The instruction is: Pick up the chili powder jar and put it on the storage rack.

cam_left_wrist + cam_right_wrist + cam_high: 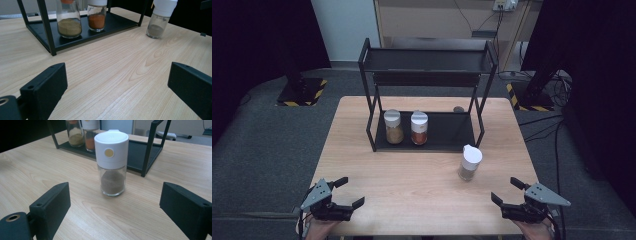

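Two spice jars already stand on the rack's lower shelf (452, 135); the brown-spice jar (111, 162), straight ahead of our right gripper (112, 207), remains outside. Both our grippers gape empty.

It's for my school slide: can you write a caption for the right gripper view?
Open right claw faces a white-capped spice jar on the wooden table, in front of a black rack.

High view overhead facing forward, gripper views low, sharing spice jar (470, 163)
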Available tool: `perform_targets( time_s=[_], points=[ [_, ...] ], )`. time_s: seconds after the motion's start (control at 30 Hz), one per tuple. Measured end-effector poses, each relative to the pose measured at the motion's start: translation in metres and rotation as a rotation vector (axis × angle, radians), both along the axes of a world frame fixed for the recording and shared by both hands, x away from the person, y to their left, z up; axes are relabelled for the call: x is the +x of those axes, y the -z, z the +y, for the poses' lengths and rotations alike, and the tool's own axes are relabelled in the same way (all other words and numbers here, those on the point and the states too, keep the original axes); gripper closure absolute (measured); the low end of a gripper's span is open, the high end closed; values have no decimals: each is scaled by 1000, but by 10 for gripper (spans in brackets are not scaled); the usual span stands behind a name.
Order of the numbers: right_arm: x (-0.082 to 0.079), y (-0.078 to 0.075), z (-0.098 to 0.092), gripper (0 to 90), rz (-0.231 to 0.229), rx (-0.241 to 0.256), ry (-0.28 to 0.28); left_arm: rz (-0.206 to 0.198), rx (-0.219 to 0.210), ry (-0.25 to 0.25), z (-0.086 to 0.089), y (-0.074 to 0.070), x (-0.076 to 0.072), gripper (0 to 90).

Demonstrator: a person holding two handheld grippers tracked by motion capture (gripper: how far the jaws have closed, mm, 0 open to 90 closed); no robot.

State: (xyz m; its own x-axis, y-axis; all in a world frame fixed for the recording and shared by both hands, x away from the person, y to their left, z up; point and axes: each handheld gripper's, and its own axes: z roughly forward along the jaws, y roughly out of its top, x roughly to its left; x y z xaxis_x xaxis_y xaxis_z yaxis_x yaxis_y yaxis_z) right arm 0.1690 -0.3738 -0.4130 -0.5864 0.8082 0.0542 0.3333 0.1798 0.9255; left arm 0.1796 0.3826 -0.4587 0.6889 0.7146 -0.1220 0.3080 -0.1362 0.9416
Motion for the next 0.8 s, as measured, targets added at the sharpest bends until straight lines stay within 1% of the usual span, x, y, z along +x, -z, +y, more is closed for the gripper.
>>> perform_targets(
  time_s=[0.2,0.37,0.53,0.73,0.8],
  points=[
    [1,0,1,99,9,-5,1,5,-2,3,1,0,1,15],
    [2,0,1,99,14,1,-2,3,-1,2,1,0,0,15],
    [2,-1,1,103,17,-8,-8,3,-4,2,0,0,0,15],
    [2,0,1,106,23,-4,-9,3,-5,2,0,0,0,15],
    [3,-1,1,106,26,-7,-11,3,1,2,0,-1,0,15]
  ],
)
